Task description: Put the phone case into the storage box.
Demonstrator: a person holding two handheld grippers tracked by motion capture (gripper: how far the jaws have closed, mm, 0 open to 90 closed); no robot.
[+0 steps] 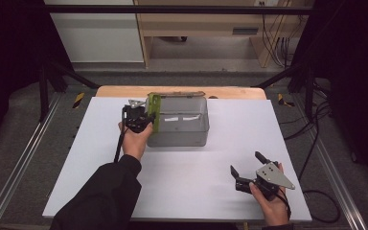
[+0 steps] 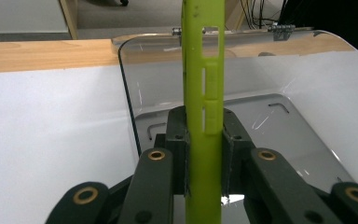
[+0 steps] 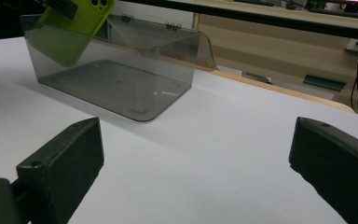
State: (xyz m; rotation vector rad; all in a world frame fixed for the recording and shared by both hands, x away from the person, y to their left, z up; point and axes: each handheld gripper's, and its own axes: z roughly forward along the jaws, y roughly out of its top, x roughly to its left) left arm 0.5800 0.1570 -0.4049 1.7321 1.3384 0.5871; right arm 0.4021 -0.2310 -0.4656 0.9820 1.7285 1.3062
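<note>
A lime-green phone case (image 2: 204, 88) stands on edge between the jaws of my left gripper (image 2: 204, 154), which is shut on it. In the high view the left gripper (image 1: 141, 120) holds the case (image 1: 154, 111) at the left end of a clear smoky plastic box (image 1: 182, 125). The case (image 3: 72, 32) hangs partly inside the box (image 3: 116, 79), tilted, in the right gripper view. My right gripper (image 1: 249, 167) is open at the front right of the white table top, with nothing between its fingers (image 3: 63, 168).
The box's lid (image 1: 175, 94) is folded back on hinges over the wooden table edge (image 1: 120, 90). White table surface (image 1: 187, 182) lies between the box and my right gripper. Metal rails and cables run beside the table.
</note>
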